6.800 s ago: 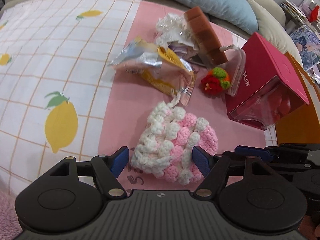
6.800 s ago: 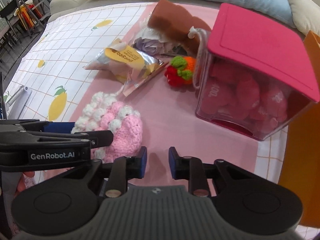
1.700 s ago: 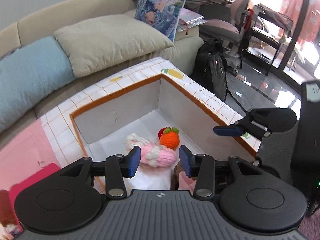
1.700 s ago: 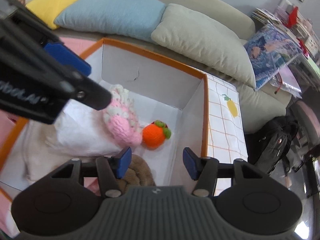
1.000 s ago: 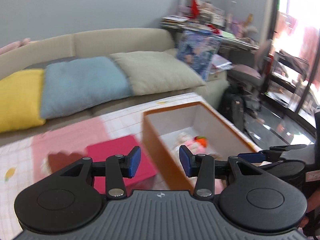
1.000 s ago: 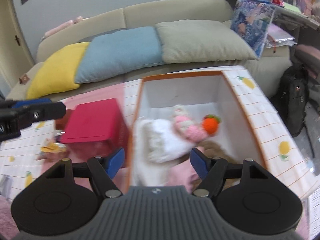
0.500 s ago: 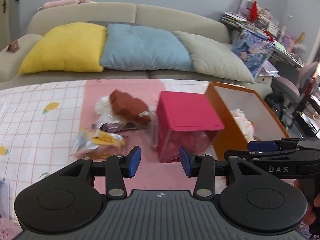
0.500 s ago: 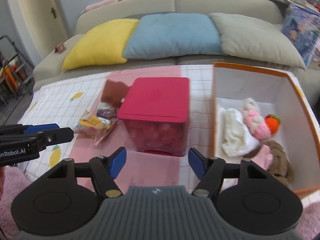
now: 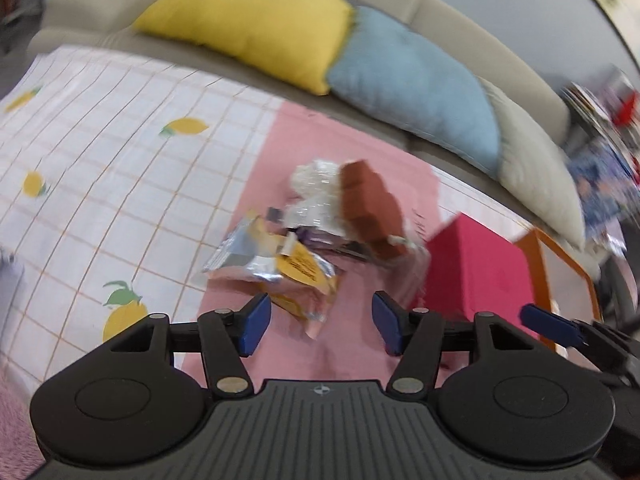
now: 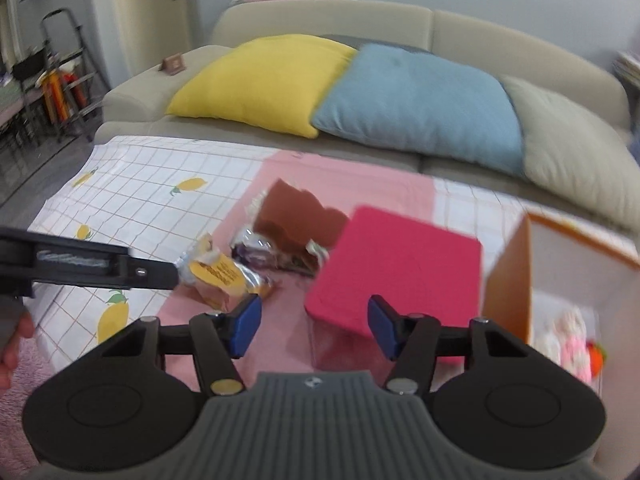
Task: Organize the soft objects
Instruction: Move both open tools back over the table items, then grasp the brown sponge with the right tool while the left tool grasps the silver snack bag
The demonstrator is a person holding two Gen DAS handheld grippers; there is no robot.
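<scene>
A loose pile lies on the pink cloth: a brown soft block (image 9: 372, 208) (image 10: 298, 216), a white fluffy piece (image 9: 316, 186) and silver-and-yellow snack packets (image 9: 280, 268) (image 10: 218, 276). My left gripper (image 9: 320, 322) hovers just short of the packets, its jaws opening with nothing between them. My right gripper (image 10: 314, 326) hangs over the pink-lidded box (image 10: 396, 268) (image 9: 476, 264), jaws closing on nothing. The orange-rimmed box (image 10: 508, 280) at the right holds a pink-and-white knitted toy (image 10: 572, 344) and an orange one (image 10: 598, 354).
A lemon-print tablecloth (image 9: 100, 168) covers the left of the table. Behind stands a beige sofa (image 10: 400, 20) with yellow (image 10: 256, 80), blue (image 10: 420, 100) and beige (image 10: 580, 160) cushions. A hand (image 10: 14, 344) shows at the left edge. A fluffy rug (image 9: 12, 420) lies below.
Both views have swung left and down from the orange-rimmed box to the pile on the pink cloth. The left jaws have spread wider; the right jaws have narrowed a little.
</scene>
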